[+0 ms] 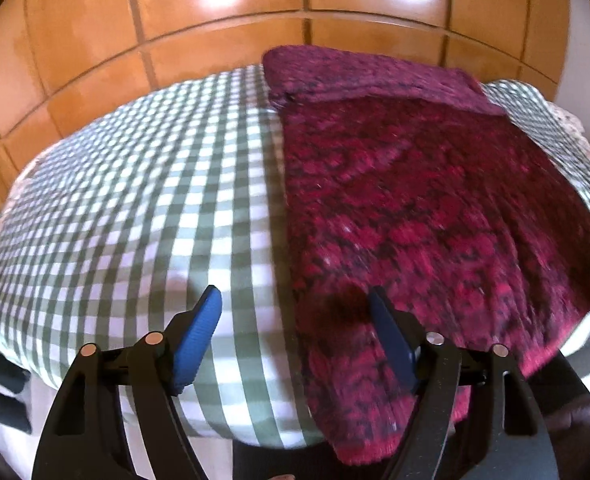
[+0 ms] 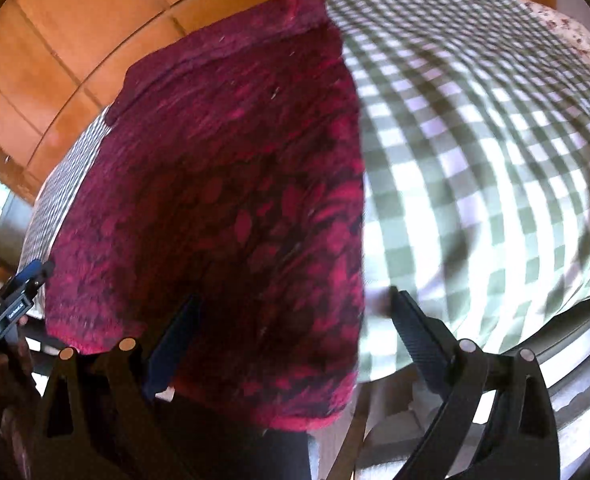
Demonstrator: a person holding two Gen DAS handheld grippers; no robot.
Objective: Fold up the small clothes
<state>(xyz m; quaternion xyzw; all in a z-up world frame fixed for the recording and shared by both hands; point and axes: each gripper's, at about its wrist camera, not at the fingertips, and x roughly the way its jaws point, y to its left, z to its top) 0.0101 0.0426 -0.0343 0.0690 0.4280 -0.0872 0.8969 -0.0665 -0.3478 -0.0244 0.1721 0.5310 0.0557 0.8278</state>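
Red knit garment (image 1: 435,208) overhangs the checked cloth's (image 1: 135,184) near edge.

Checked cloth (image 1: 135,184) lies bare left of the red knit (image 1: 415,200).

The knitted garment (image 1: 415,208) lies on the tablecloth (image 1: 135,200), its near edge hanging over the front.

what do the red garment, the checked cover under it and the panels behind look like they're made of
Red garment: seemingly a thick knit, perhaps wool or acrylic; fuzzy, matte, mottled red-and-black pattern with a ribbed hem.
Checked cover: thin woven cloth, likely cotton; flat gingham weave with soft creases.
Panels: apparently varnished wood or laminate; orange-brown, with glossy window glare and dark seams between them.
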